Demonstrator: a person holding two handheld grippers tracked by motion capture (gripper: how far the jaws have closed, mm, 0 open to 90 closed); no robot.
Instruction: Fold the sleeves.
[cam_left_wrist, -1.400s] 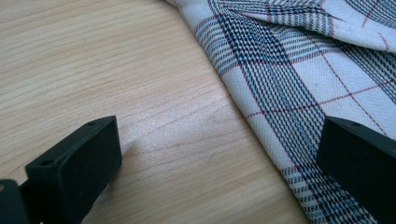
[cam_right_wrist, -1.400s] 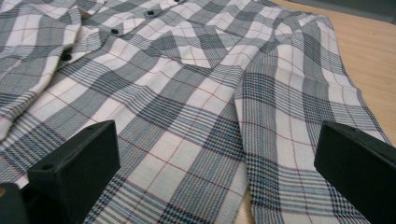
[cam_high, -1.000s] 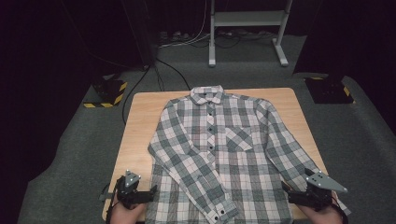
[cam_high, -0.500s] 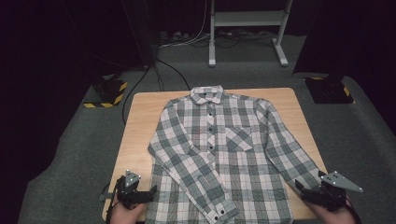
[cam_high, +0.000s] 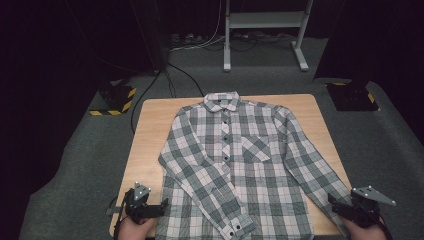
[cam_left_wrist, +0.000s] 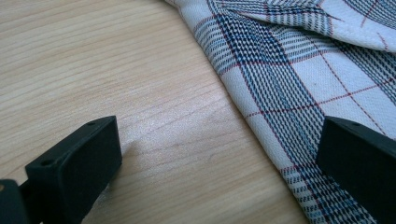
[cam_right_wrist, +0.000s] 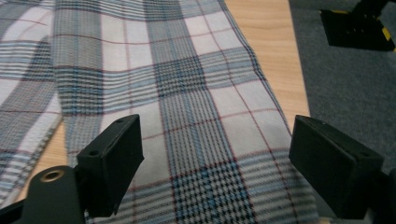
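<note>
The shirt (cam_high: 240, 165) lies flat, unfolded on the bench (cam_high: 150, 130). Left gripper (cam_high: 145, 207) open beside its hem; right gripper (cam_high: 345, 210), jaws just narrowing but gripping nothing, straddles the sleeve (cam_right_wrist: 205, 126). All folding remains.

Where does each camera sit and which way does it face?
High view: above the near table edge, looking forward and down on the shirt and table; left gripper and right gripper at the bottom.
Left gripper view: low, along its open jaws at the shirt's edge.
Right gripper view: along its jaws over a sleeve; jaws have just been closing, not gripping.
All three share the shirt and table.
</note>
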